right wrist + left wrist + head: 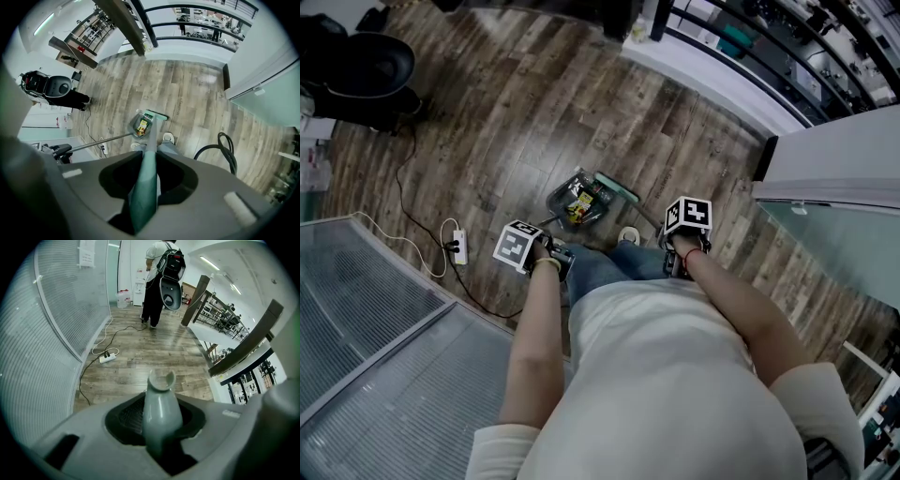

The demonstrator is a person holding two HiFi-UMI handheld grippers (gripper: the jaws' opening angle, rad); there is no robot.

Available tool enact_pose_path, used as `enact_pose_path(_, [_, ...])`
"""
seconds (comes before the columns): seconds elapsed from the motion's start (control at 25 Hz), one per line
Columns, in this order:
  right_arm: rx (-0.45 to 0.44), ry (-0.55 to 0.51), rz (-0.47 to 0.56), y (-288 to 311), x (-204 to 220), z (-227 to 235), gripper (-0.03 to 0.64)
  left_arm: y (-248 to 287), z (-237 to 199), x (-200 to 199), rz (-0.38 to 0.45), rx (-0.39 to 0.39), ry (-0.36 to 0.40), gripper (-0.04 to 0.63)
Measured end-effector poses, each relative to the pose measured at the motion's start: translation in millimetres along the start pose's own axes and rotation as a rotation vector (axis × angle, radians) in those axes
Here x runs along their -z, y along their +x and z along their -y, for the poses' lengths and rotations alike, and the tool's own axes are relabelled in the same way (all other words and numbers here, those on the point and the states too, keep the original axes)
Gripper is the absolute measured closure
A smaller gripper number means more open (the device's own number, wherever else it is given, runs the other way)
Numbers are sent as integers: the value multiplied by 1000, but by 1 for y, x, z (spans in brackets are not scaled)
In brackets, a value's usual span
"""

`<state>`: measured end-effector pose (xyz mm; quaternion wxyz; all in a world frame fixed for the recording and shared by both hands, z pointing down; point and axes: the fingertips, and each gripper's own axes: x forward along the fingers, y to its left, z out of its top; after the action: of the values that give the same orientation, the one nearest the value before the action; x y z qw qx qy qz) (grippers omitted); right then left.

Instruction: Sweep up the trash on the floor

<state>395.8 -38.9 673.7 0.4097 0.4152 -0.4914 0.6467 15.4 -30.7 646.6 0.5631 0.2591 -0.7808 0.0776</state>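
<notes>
- The wooden floor (534, 112) has dark, streaky planks.
- The broom (615, 185) has a mint-green head that stands on the floor just beside the dustpan. Its green stick (145, 187) rises toward the person's right side.
- The dustpan (555, 199) is dark grey and stands on the floor in front of the person's feet. Its long grey handle (161, 404) ends in a hollow tip.
- The right gripper (673, 251) is held in front of the body with the forearm stretched forward. Its jaws are closed tightly on the green stick.
- The left gripper (558, 257) is at the same height, well apart from the right one. Its jaws clamp the grey handle.
- The trash (579, 204) is a yellow wrapper with some small bits, and it lies inside the dustpan.
- A white power strip (459, 246) lies on the floor to the left.
</notes>
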Motion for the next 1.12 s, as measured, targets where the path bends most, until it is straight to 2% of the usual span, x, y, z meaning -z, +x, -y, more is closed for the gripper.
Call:
enact_pose_path(0.24, [25,-9,27,-1,-7,10,517,0,1,2,2,2,-1,488])
enact_pose_path(0.56, [89,-167,-35,-1,1,9,517,3,1,-1,1,5,-2,486])
enact_pose_path(0.92, [80,-159,-63,-3,10,3,517,3,3,-3,-5,4,-9,484])
enact_pose_path(1.12, [79,-218,-115,1,20,-3,517,6,4,-7,-5,4,-9,483])
